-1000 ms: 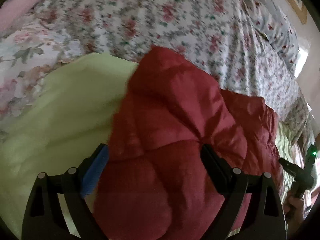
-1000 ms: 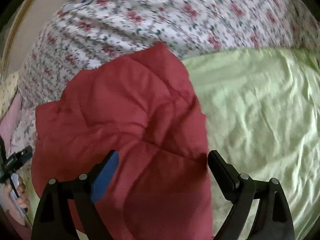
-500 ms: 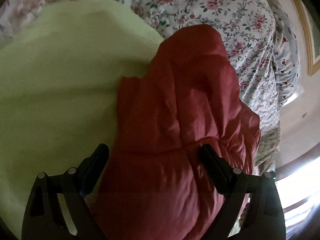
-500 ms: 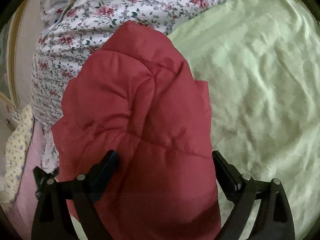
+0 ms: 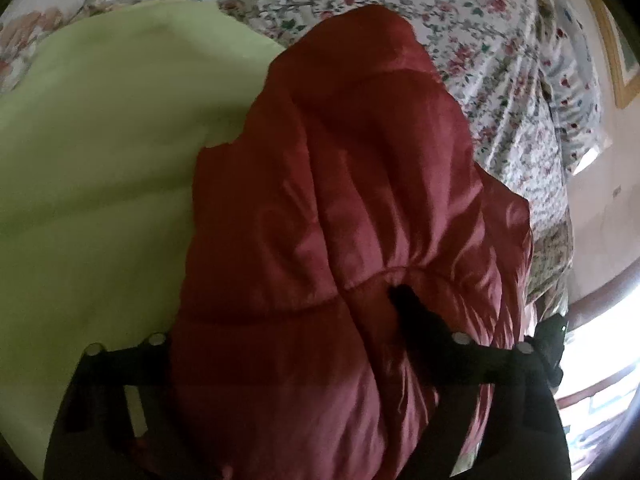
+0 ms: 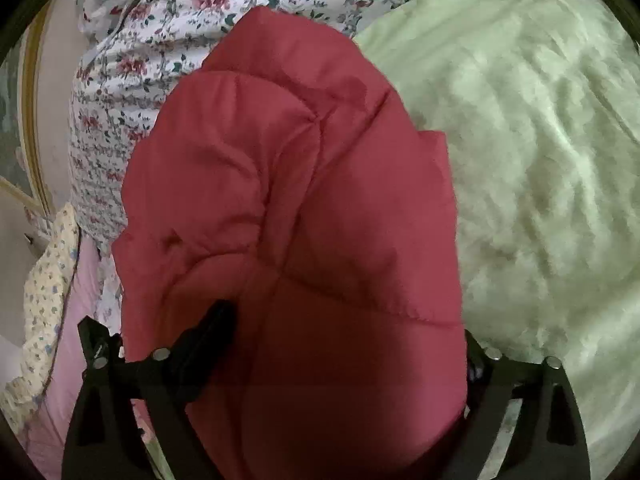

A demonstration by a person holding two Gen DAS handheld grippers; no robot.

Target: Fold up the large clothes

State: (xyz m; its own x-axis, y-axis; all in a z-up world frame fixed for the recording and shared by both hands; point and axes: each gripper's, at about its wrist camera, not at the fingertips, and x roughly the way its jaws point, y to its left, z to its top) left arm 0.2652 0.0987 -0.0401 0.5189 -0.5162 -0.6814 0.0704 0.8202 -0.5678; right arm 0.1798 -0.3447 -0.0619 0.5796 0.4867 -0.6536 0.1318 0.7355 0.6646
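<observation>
The red quilted jacket (image 5: 340, 240) bulges puffy and creased over the green blanket (image 5: 100, 180) on the floral bed (image 5: 500, 60). Each hand-held gripper, left (image 5: 288, 312) and right (image 6: 344, 328), has padding bunched between wide-spread fingers. At 9 o'clock, only the right view shows pink bedding (image 6: 76, 300).

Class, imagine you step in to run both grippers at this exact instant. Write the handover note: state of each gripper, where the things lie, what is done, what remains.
Left gripper: jaws wide, puffy red jacket bulging between them; one finger is buried under fabric, so a real grip cannot be told.
Right gripper: same picture, jaws wide with the jacket filling the gap.
The jacket lies bunched, partly on the green blanket, partly on the floral bedspread.
Done: jacket gathered into a narrower bundle.
Left: square it up, finish the fold, press it flat.
</observation>
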